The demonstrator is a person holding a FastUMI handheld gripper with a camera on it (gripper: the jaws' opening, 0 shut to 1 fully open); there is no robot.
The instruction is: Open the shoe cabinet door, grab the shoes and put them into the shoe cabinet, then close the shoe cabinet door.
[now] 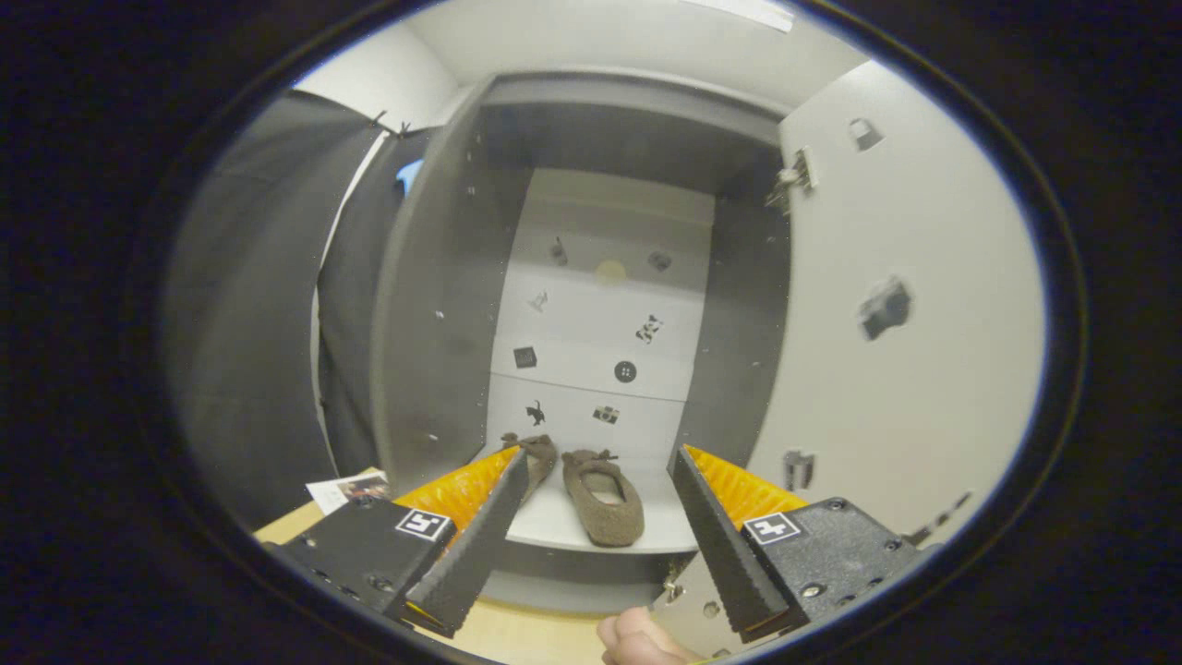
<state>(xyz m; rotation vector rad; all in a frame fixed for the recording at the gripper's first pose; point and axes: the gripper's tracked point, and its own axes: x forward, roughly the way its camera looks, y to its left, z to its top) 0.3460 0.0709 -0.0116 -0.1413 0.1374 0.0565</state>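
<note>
Spread, empty fingers (591, 517) frame the slippers (602, 494) already inside the shoe cabinet (434, 305); next, swing its door (886, 369) shut smoothly.

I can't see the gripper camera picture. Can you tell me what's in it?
Two brown shoes sit on the bottom shelf of the open shoe cabinet, its door swung out to the right. The gripper is open, its fingers apart in front of the shoes, holding nothing.

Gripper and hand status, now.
Gripper: open, holding nothing; shoes lie beyond its fingers in the cabinet.
Hand: below the gripper, grasp cannot be told.
</note>
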